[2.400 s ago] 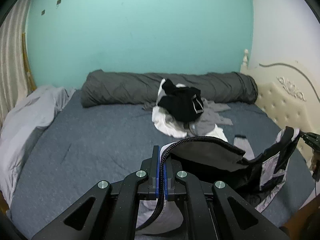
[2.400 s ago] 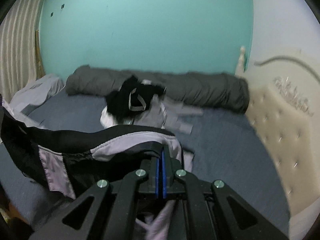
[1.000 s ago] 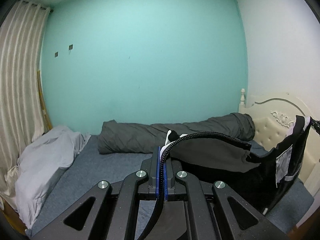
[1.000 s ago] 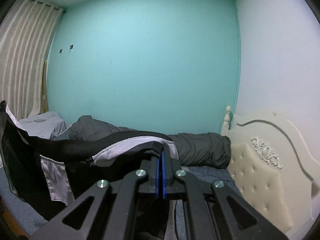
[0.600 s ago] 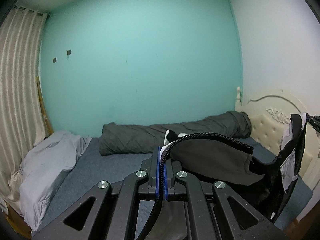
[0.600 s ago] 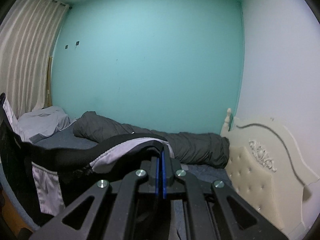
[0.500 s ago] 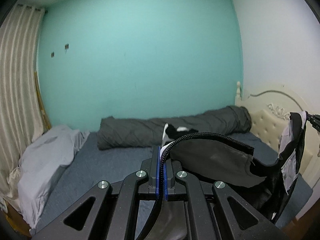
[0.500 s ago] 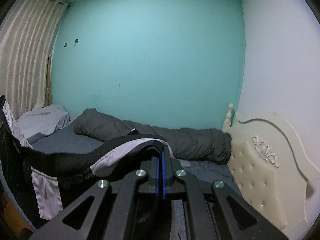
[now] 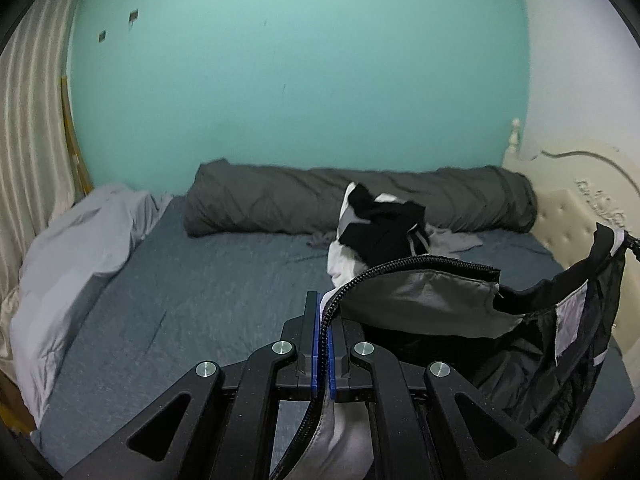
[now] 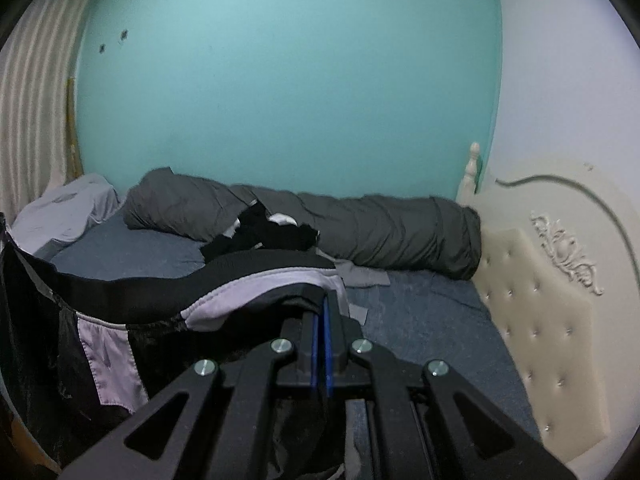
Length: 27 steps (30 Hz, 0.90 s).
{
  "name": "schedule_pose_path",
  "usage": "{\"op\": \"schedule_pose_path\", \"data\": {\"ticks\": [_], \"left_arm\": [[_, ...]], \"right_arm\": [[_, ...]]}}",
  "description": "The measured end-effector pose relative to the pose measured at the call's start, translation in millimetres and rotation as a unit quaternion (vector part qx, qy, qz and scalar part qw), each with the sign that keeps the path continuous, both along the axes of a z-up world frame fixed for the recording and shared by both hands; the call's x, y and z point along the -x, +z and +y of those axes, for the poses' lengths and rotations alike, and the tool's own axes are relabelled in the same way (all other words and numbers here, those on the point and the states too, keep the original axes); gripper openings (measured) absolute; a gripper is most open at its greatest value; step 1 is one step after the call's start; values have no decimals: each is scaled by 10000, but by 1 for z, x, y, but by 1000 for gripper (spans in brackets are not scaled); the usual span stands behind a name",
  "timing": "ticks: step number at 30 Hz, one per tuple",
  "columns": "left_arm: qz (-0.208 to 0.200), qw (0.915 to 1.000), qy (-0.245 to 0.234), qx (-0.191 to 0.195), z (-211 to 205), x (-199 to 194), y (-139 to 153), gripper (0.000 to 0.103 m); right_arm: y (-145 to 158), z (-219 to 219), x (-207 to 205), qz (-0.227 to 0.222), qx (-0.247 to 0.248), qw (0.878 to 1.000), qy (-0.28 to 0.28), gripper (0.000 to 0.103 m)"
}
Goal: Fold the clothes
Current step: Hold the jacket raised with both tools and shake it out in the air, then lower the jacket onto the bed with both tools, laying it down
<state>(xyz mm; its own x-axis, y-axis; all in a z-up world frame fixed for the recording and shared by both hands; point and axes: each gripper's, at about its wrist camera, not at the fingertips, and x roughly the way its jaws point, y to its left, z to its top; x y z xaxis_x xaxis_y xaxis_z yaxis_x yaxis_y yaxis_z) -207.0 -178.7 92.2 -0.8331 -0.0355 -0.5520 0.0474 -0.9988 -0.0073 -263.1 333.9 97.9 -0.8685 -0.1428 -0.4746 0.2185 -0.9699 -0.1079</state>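
Both tongs were clamped on one black-and-grey jacket (image 9: 520,320): the left tongs (image 9: 322,344) pinched its zipper edge, the right tongs (image 10: 320,344) its hem. It hung stretched sideways between them above the bed (image 9: 200,300), neither hand nearer

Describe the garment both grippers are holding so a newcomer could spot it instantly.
Start at the blue-grey bed below the teal wall. The jacket hangs above it, between the left gripper and right gripper. Unlike the clothes pile, it is zippered.
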Motion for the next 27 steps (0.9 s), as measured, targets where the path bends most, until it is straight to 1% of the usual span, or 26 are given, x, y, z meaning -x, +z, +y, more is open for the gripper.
{"op": "schedule_pose_path", "data": {"ticks": [2, 8, 12, 15, 17, 22, 26, 27], "left_arm": [[-134, 9999, 52, -30, 1, 27, -18, 2], [-520, 9983, 218, -130, -15, 106, -71, 2], [-640, 9973, 307, -161, -19, 148, -99, 2], [-775, 9965, 295, -140, -15, 177, -124, 2], [-936, 9953, 243, -102, -7, 193, -147, 2], [-1385, 9901, 118, -188, 12, 220, -216, 2], [-1760, 9839, -11, -299, 24, 228, -263, 3], [-1853, 9821, -43, -327, 27, 230, -275, 3]], "right_arm": [[-17, -7, 27, -110, -25, 9999, -60, 2], [-63, -30, 101, -407, -168, 9989, -188, 2], [-89, -39, 143, -531, -271, 9977, -313, 2], [-109, -43, 169, -587, -343, 9968, -424, 2], [-131, -46, 186, -700, -441, 9952, -514, 2], [-198, -49, 211, -1109, -590, 9901, -620, 2], [-257, -52, 222, -1617, -650, 9836, -472, 3], [-268, -54, 223, -1712, -659, 9821, -432, 3]]}}
